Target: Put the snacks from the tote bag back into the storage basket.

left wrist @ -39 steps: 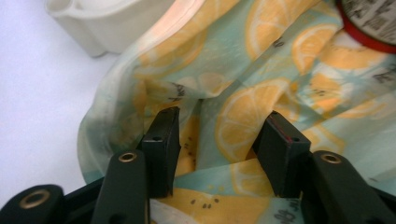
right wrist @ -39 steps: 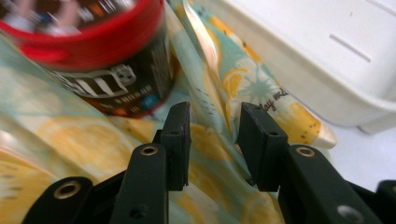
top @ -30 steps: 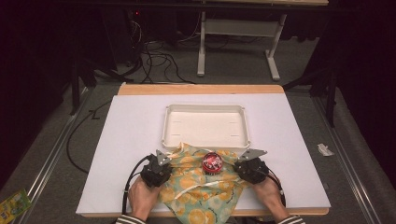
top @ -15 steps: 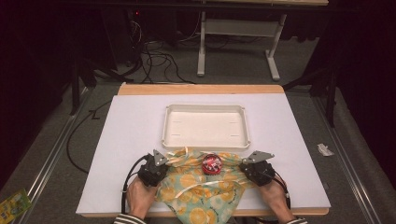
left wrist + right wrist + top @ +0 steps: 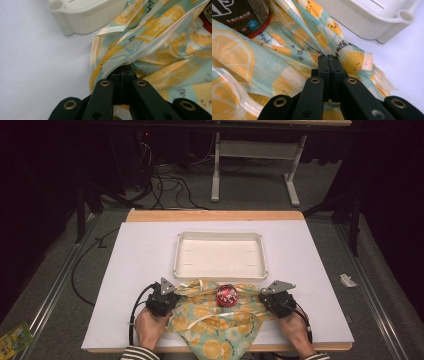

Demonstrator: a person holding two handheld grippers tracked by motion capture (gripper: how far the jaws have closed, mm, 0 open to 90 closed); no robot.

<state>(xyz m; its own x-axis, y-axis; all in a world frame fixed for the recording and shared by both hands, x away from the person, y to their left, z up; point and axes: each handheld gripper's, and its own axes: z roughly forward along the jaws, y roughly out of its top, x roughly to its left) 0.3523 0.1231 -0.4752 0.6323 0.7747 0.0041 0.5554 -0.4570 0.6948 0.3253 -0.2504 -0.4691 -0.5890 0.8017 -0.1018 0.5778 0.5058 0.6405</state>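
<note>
White desk (image 5: 125,285). Empty white tray (image 5: 220,255) at centre. Citrus-print cloth (image 5: 215,325) just beside tray's near wall, draped over the desk's near edge. Left gripper (image 5: 167,296) clenched on cloth's left corner; right gripper (image 5: 267,296) clenched on its right corner. Small red-rimmed can (image 5: 226,295) standing on the cloth between them.

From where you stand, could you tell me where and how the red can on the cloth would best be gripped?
Grip the can across its round side wall, coming down from above. It stands upright on the cloth, so its curved sides are free all round. Both grippers, left and right, are shut on the cloth's edges, so one would probably have to let go first, and the tray sits close behind.
</note>
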